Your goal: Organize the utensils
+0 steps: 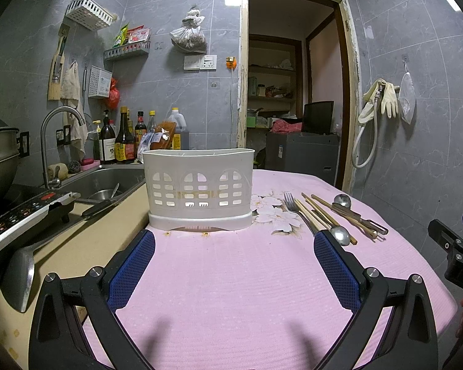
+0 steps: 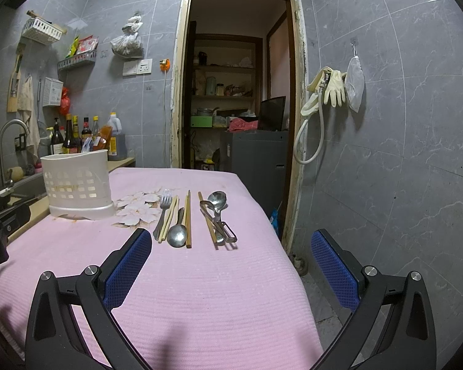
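Note:
A white slotted utensil holder stands on the pink cloth, straight ahead of my open, empty left gripper; it also shows in the right wrist view. Right of it lie a fork, chopsticks, a spoon, a second spoon and a peeler. In the left wrist view the fork and spoon lie by my right finger. My right gripper is open and empty, just short of the utensils.
A sink with a faucet and sauce bottles is at the left. An induction cooker and a ladle lie on the counter. The table's right edge drops beside a doorway.

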A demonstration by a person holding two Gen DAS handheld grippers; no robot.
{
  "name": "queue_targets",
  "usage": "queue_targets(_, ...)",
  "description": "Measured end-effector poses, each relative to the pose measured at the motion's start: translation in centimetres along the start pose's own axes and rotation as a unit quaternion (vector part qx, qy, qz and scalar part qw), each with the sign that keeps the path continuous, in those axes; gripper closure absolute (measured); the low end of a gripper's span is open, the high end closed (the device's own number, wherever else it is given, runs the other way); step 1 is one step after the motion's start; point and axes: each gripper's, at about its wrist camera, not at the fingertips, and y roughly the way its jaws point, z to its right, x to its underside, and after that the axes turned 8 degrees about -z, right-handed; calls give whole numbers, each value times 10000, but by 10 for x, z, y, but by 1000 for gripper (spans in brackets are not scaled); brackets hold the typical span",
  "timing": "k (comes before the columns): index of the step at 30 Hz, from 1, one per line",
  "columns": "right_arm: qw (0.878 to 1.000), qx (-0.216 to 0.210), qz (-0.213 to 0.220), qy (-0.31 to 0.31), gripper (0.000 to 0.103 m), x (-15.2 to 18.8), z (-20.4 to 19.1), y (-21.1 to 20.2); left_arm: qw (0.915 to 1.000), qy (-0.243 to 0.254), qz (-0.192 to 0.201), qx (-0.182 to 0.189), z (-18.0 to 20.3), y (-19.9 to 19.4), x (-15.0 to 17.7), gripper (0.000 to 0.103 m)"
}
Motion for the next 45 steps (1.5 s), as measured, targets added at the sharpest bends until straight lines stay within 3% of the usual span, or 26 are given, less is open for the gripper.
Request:
queue_targets(28,10000,22,61,-21,0,1,-1,3,10000,-68,68,-26,-1,0,-2,2)
queue_targets(37,9989,37,368,-272,0,-24,4,13,9993,99,323,-127,15,15,-35,2)
queue_targets(45,9988,-141,294,-353,0,-62,24,48,9991,223,-166,320,30,62,-72,2)
